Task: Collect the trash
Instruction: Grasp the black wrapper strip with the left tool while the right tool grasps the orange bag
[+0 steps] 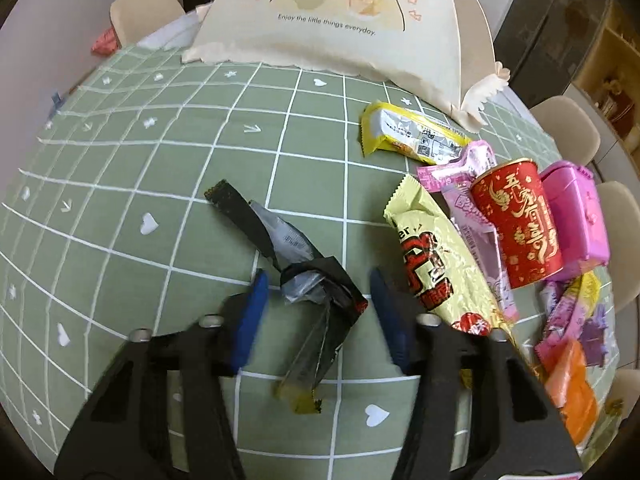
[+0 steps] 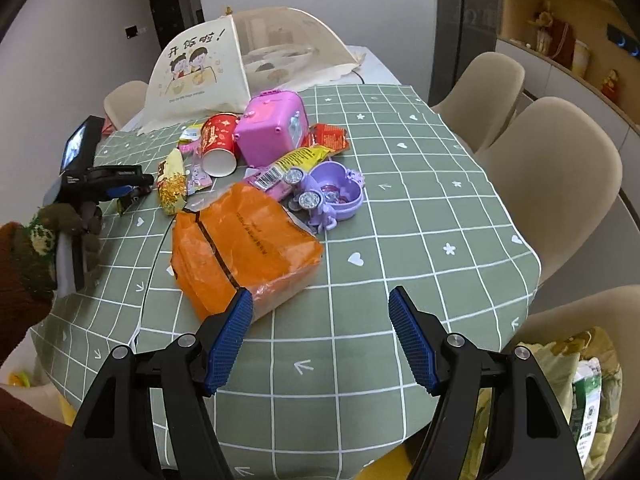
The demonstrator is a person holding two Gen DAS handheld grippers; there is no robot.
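Note:
A crumpled black and silver wrapper (image 1: pixel 320 284) lies on the green checked tablecloth (image 1: pixel 160 160). My left gripper (image 1: pixel 318 286) straddles it, blue pads a little off each side, not pressing. The right wrist view shows that left gripper (image 2: pixel 134 190) at the far left, held by a gloved hand (image 2: pixel 60 220). My right gripper (image 2: pixel 320 298) hangs open over the cloth near the table's front edge. Its left fingertip (image 2: pixel 240 312) overlaps the near corner of an orange plastic bag (image 2: pixel 244 248); nothing is between its fingers.
Right of the black wrapper lie a yellow snack wrapper (image 1: pixel 436 264), a tipped red paper cup (image 1: pixel 516 220), a pink toy box (image 1: pixel 576 216), pink wrappers (image 1: pixel 460 172) and a yellow-white bar wrapper (image 1: pixel 412 134). A mesh food cover (image 1: pixel 332 20) stands behind. A purple toy case (image 2: pixel 336 192) and beige chairs (image 2: pixel 552 184) are at the right.

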